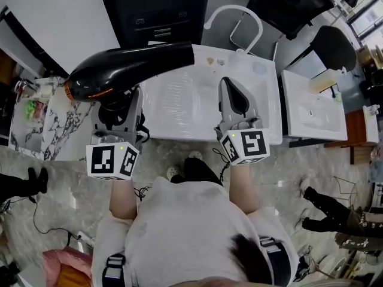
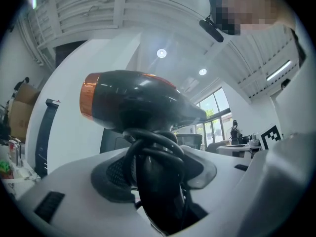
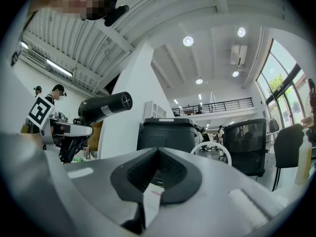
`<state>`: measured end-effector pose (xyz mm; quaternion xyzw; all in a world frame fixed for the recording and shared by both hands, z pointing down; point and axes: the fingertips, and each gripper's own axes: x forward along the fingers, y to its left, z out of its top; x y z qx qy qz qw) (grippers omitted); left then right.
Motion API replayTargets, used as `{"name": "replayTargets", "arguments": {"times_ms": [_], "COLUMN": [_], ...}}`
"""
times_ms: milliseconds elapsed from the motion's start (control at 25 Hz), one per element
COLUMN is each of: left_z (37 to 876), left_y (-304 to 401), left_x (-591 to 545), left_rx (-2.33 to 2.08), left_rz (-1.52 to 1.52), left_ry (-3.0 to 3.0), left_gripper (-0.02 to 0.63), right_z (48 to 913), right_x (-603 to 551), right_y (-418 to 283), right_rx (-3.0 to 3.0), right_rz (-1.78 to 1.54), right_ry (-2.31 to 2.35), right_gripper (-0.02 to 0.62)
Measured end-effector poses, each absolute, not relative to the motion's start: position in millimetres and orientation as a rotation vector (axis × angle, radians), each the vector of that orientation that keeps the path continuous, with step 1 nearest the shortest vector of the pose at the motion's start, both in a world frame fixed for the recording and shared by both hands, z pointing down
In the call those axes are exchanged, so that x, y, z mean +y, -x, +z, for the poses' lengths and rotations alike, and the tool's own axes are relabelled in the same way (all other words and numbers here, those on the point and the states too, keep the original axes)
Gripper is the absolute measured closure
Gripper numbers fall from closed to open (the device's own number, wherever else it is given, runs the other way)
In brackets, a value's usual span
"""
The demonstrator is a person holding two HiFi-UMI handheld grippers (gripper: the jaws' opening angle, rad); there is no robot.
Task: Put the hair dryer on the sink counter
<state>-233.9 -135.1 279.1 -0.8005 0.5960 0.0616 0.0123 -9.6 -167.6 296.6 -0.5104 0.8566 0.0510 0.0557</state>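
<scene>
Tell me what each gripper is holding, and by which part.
Left gripper holds the hair dryer by its cord-wrapped handle; right gripper holds nothing.

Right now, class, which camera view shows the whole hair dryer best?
The head view: the hair dryer shows its full barrel, orange rear to nozzle. The left gripper view shows its underside and cord-wrapped handle between the jaws, too close. The right gripper view shows it small and distant.

left gripper (image 1: 117,104) clamped full, right gripper (image 1: 232,88) shut empty
</scene>
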Motion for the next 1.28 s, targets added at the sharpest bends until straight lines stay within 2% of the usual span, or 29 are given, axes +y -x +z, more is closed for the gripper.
{"name": "replayTargets", "arguments": {"times_ms": [400,1280], "left_z": [324.3,461.6], "left_y": [209.2,152.9], "left_x": [-183.4,-305.3], "left_rx": [1.855,1.912], "left_rz": [0.118,-0.324], "left_ry": [2.686,2.969], "left_gripper": [0.356,0.356], "right_z": [311.1,346.7], "right_x": [-207.9,-319.6], "right_y": [2.2,-41.3], "right_rx": [2.631,2.675], "right_rz": [0.096,-0.024], "right_ry": [1.548,1.579], "right_gripper": [0.584,0.584]}}
